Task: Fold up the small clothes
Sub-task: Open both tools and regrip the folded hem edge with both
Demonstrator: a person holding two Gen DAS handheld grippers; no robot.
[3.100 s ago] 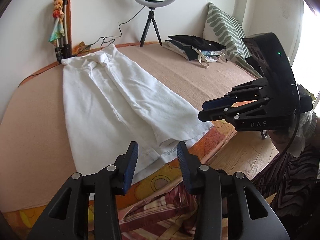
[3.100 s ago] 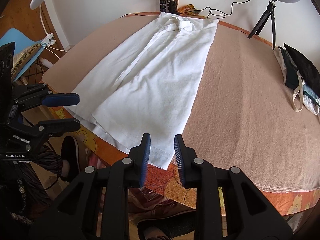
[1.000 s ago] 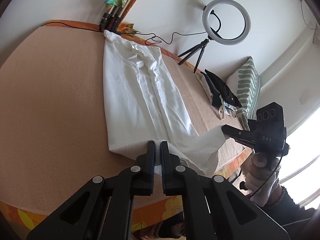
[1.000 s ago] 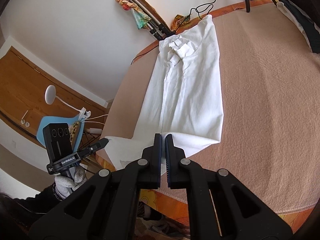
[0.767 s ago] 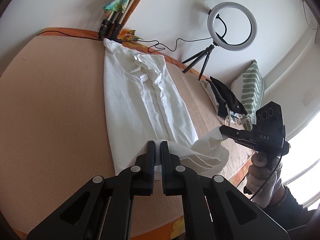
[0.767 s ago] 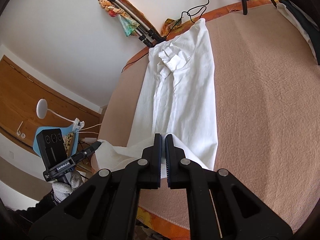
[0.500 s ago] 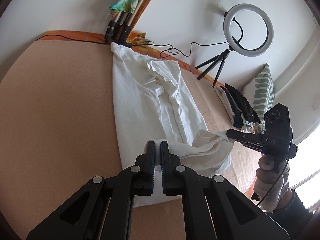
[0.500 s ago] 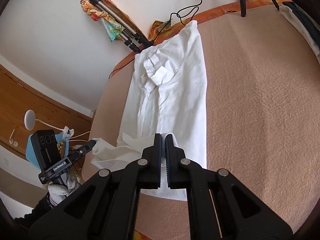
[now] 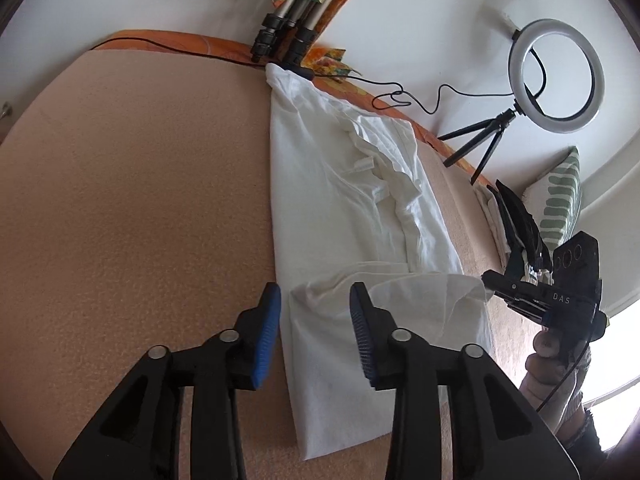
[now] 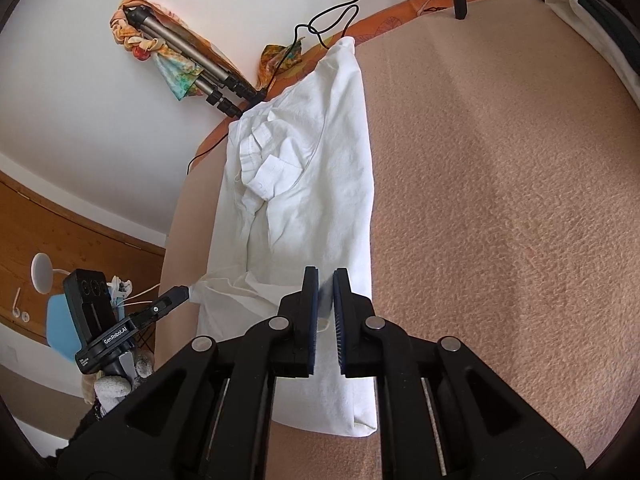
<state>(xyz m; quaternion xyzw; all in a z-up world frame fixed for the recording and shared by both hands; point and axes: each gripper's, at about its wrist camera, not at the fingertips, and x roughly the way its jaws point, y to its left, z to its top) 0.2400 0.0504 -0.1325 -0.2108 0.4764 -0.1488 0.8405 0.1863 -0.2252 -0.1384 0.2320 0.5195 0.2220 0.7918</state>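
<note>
Bed [image 9: 132,208], tan blanket; white shirt [image 9: 336,200], ring light tripod [image 9: 480,148], clothes pile [image 9: 512,216] on it.

- White shirt [image 9: 344,208] lies lengthwise on the tan bed cover, collar at the far edge.
- Its hem end is folded back over the body, rumpled.

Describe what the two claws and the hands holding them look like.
Both claws, left and right, are matte black with silver pivot screws and ribbed blue pads. The right body reads DAS, the left GenRobot.AI, each with three round lenses. White knit gloves; a thin black cable trails from the right.
</note>
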